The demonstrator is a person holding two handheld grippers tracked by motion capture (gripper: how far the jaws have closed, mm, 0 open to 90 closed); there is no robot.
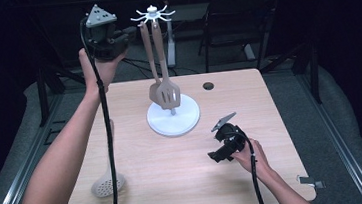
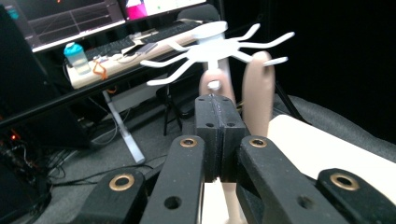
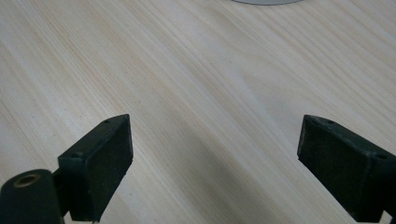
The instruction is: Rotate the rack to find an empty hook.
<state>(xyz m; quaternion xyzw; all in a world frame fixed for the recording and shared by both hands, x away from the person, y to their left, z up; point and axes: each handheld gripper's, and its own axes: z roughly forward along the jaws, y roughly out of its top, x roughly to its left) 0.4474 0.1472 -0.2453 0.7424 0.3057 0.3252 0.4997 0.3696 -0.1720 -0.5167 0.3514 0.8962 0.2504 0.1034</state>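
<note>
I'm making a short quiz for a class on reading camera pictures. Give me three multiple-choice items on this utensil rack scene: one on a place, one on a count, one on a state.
1. Where does the skimmer lie?
A. On the table, near its front left corner
B. On the rack's base
C. Hanging from a hook

2. How many utensils hang from the rack?
A. None
B. Two
C. Four

3. How do the fingers of the right gripper stand?
A. Shut on a spoon
B. Shut on nothing
C. Wide apart over bare table

Answers:
1. A: the high view shows it flat on the table, beside the left forearm.
2. B: a spoon and a slotted spatula hang side by side.
3. C: the right gripper view shows wood grain between the fingers.
</note>
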